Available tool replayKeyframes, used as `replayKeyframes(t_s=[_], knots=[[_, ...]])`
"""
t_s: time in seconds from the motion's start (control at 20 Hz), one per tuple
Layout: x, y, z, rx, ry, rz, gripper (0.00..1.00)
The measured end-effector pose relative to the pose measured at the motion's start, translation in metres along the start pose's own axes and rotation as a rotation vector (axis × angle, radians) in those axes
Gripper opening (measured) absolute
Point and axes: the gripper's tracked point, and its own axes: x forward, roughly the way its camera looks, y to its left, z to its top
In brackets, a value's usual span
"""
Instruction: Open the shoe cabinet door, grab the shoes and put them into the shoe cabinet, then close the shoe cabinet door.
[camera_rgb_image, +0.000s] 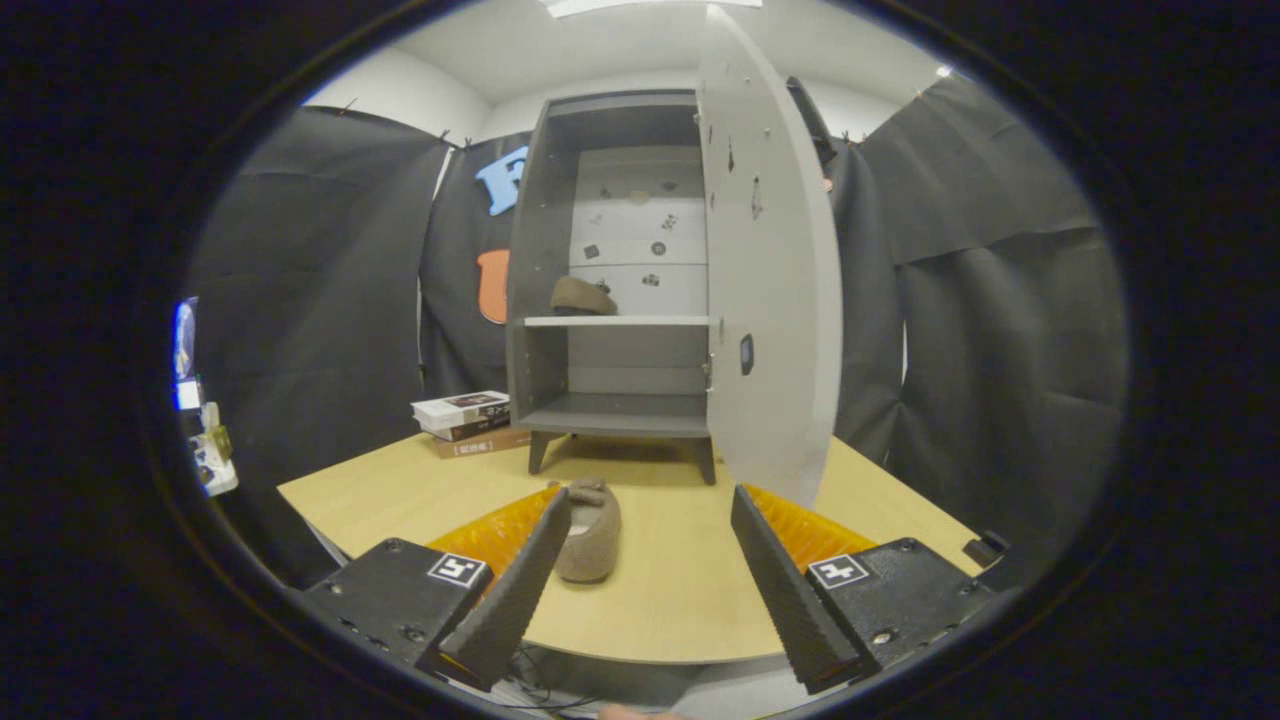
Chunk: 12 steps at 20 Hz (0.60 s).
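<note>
Tool (650, 520): nearest the lens, fingers spread wide and holding nothing; the near shoe lies just ahead, close against the inside of the left finger at about 10 o'clock from the gap's middle.
Desk (680, 590): pale wood top carrying everything; bare boards between the fingers and on to the cabinet feet at 12 o'clock.
Shoe cabinet (545, 250): grey, upright on short legs at 12 o'clock beyond the fingers; one shelf across the middle, bottom compartment bare.
Cabinet door (765, 250): already swung open, hanging edge-on at 1 o'clock, its lower corner just beyond the right finger. Judgement: opening is done, closing comes last.
Books (465, 420): small stack on the desk at 10 o'clock, just beside the cabinet's left foot, well clear of the work.
Shoe on the desk (590, 530): brown soft-looking flat, lengthwise toward the cabinet, sole down. Judgement: light, the upper likely to collapse under a pinch, fuzzy enough not to slip. Best hold looks like across the sides at mid-length, or on the stiffer heel rim; a squeeze at the toe would probably just fold it.
Shoe on the shelf (582, 297): matching brown one, at the left of the middle shelf. Judgement: one stowed, one to go.
Next move, as a guess: shift the tool toward 9 o'clock to centre the shoe before narrowing.
</note>
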Motion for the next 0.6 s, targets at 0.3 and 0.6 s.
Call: replayKeyframes(t_s=[0.3, 0.6], knots=[[0.058, 0.042, -0.034, 0.002, 0.013, 0.003, 1.0], [0.121, 0.076, -0.066, -0.005, 0.07, 0.021, 1.0]])
